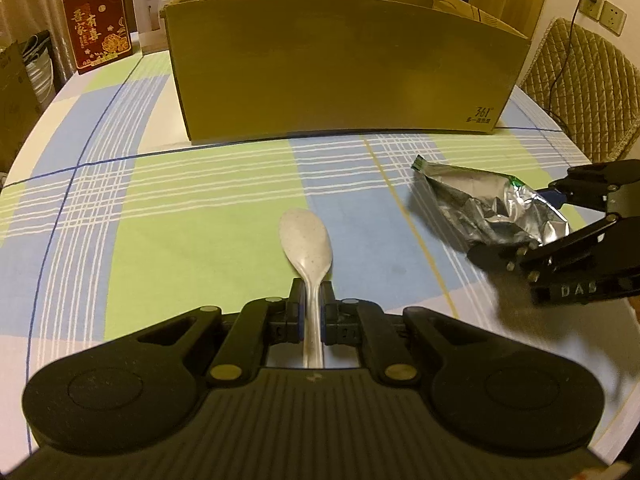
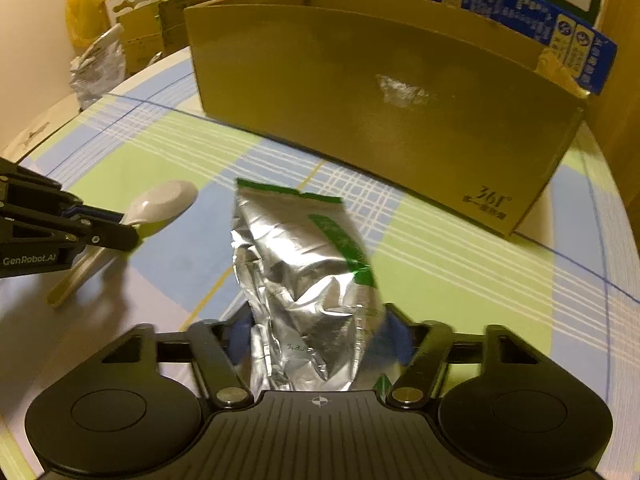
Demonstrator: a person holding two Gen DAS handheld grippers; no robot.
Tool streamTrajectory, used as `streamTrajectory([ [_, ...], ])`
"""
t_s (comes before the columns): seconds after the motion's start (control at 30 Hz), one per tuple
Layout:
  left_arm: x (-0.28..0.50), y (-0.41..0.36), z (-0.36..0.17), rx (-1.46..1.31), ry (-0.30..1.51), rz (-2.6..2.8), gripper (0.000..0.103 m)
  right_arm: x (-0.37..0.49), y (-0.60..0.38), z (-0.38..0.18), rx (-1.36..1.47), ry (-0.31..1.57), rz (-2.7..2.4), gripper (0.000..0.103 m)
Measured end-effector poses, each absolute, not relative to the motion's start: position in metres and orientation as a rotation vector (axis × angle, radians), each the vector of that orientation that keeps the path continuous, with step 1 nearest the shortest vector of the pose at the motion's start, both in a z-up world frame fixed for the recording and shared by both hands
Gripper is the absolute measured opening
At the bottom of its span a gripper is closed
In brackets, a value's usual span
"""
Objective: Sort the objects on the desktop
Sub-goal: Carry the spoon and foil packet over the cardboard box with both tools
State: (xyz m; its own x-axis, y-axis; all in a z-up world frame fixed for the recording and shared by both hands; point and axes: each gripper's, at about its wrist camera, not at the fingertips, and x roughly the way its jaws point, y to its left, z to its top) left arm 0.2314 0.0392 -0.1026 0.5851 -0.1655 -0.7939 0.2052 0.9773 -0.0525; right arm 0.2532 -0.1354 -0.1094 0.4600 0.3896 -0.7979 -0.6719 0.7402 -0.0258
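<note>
Ahead of both grippers, I see the cardboard box (image 1: 344, 68) filling the upper middle of each view, its plain front wall rising well above the tabletop (image 1: 192, 208) and its top open. Between that wall and my tools lies a wide band of bare checked cloth, green, blue and white, so there is free room in the centre of the left wrist view. Toward the upper left of that view the round tabletop edge curves away, with a red carton (image 1: 98, 20) and a white humidifier box (image 1: 168, 4) standing beside the cardboard box. At the right edge a quilted chair back (image 1: 584, 84) stands beyond the rim.

My left gripper (image 1: 311, 300) has its jaws pinched on the handle of the spoon (image 1: 306, 248), a pale speckled plastic one, bowl pointing forward toward the box, low over the cloth; I cannot say whether the bowl touches it.

My right gripper (image 2: 316, 332) has its jaws closed on the foil pouch (image 2: 304, 272), which is crumpled silver with a green strip along its top edge and side. The pouch sticks out forward from the jaws, right of the spoon, and seems lifted off the tabletop, though blur makes that uncertain.
</note>
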Motion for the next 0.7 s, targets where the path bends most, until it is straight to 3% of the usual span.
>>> streamTrajectory([
  [0.27, 0.231, 0.038, -0.102, 0.054, 0.923, -0.219, 0.004, 0.253, -0.142, -0.104, -0.277, 0.884, 0.646, 0.052],
  [0.7, 0.223, 0.03, -0.095, 0.032, 0.905, -0.265, 0.003, 0.248, -0.158, -0.089, -0.123, 0.88, 0.581, 0.051],
])
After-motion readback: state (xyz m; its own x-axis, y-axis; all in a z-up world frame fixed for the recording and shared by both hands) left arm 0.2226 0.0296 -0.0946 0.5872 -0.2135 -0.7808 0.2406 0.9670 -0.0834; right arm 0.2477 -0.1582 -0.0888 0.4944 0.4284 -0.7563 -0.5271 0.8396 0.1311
